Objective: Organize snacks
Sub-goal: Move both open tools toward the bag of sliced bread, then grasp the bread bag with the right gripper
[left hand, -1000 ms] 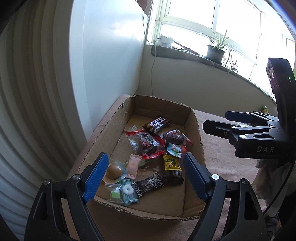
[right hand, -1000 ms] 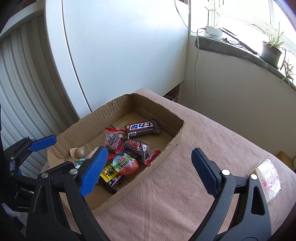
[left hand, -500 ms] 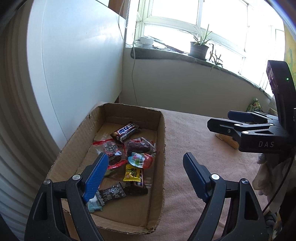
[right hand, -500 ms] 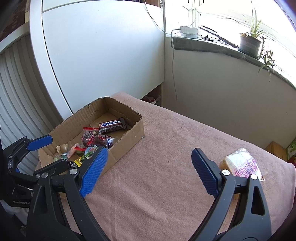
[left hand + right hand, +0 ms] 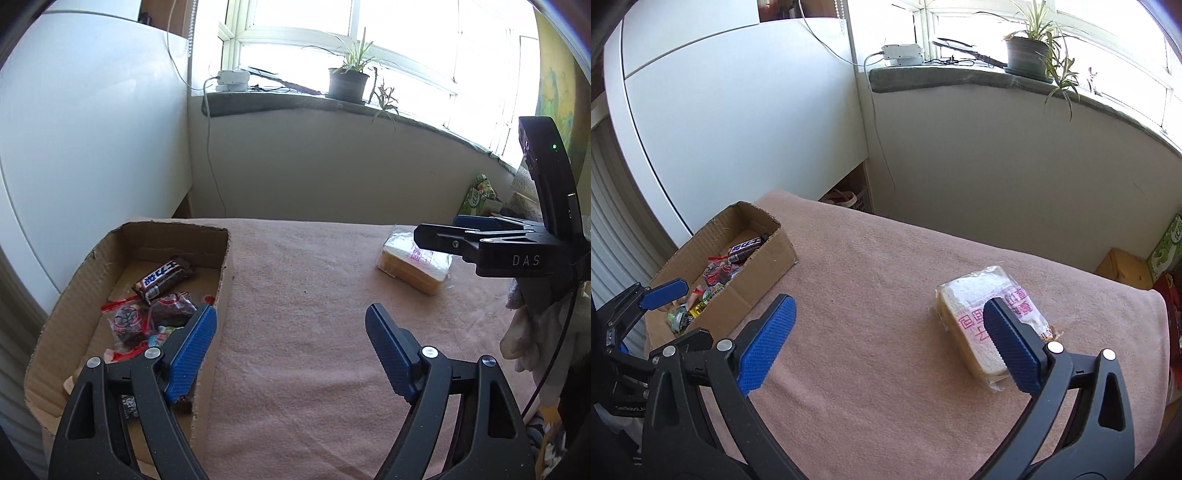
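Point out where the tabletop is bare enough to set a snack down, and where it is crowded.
Bare: the wide stretch of pink cloth between the cardboard box and the wrapped bread pack, and the strip of cloth behind both toward the wall. Crowded: inside the box, where the chocolate bar and other wrapped sweets lie piled together.

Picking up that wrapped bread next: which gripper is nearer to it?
Right. The right gripper is open just short of the wrapped bread; the left gripper is by the cardboard box.
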`<state>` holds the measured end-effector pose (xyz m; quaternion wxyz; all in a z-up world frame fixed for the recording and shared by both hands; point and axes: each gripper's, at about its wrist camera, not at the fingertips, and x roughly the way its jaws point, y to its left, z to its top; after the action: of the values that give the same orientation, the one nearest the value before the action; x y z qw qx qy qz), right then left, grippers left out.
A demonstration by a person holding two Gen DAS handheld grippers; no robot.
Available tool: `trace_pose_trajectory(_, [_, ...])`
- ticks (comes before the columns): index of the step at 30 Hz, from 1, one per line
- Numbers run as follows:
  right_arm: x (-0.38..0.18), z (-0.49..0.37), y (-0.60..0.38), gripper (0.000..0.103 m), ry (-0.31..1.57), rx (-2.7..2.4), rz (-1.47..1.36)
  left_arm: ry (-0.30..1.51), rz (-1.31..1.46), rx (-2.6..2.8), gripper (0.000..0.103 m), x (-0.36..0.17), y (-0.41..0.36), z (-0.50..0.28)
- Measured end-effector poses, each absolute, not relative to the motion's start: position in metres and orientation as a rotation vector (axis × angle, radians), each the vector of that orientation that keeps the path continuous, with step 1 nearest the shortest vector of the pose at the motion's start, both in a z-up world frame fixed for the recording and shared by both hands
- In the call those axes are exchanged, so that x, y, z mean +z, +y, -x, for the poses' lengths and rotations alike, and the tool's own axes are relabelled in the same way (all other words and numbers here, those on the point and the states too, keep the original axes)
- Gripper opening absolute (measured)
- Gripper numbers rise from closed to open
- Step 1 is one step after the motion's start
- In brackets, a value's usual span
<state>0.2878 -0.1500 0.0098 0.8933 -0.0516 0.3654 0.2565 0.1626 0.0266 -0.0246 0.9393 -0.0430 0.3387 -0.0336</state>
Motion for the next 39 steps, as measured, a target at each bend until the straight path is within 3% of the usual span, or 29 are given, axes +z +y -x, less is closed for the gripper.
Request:
trace_pose_trajectory(27, [-0.054, -0.389, -0.247, 0.102, 0.973, 0.621, -0.129, 0.845, 0.285, -0.333, 0.083, -0.072, -0.068, -0.255])
trace_pose_trajectory(30, [-0.065, -0.400, -0.248, 0.091, 1.011, 0.640, -0.172, 0.877, 0.325, -0.353, 0.083, -0.080, -0.074, -0.267])
trace_pose_trajectory(34, [-0.074, -0.403, -0.247, 0.083, 1.030, 0.660, -0.186, 0.905, 0.375, -0.366, 0.083, -0.088, -0.080, -0.278])
trace_pose_trajectory(39, [-0.077, -0.399, -0.247, 0.064, 1.054, 0.700, -0.201, 0.916, 0.390, -0.378, 0.081, -0.090, -0.085, -0.285])
